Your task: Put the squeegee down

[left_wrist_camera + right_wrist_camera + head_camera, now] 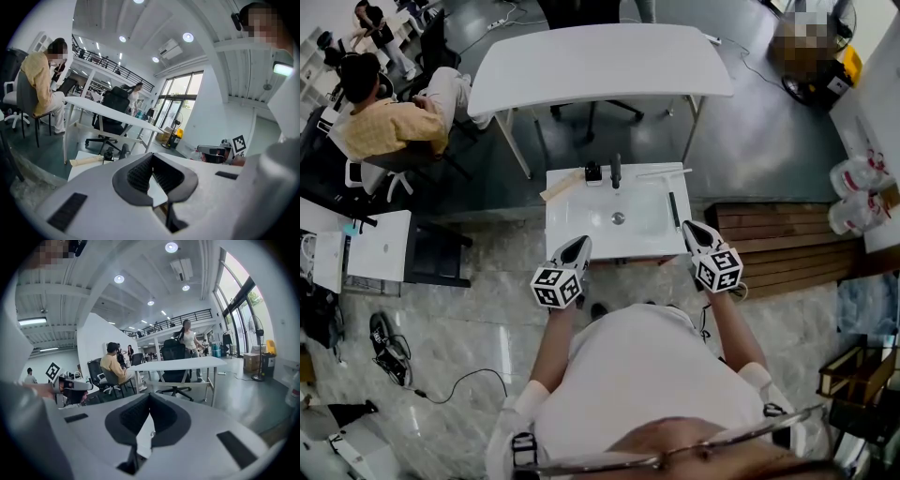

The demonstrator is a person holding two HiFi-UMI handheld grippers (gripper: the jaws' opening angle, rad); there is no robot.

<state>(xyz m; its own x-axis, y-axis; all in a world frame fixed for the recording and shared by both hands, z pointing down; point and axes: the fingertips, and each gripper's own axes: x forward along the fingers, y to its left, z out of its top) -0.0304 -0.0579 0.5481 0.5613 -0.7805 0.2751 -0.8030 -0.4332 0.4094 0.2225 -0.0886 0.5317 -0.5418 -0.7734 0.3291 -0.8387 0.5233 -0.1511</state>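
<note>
Both grippers closed, holding nothing.
My left gripper (580,243) and right gripper (693,227) have ribbed dark pads pressed together. The thin dark squeegee (673,210) lies flat on the smooth white sink (581,220), right side.

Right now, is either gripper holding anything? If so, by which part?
Nothing is held. The left gripper and right gripper both have their fingers closed together with nothing between them, at the near edge of the sink.

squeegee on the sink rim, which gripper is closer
Right. The right gripper is beside the near end of the squeegee; the left gripper is across the sink, at its front left corner.
</note>
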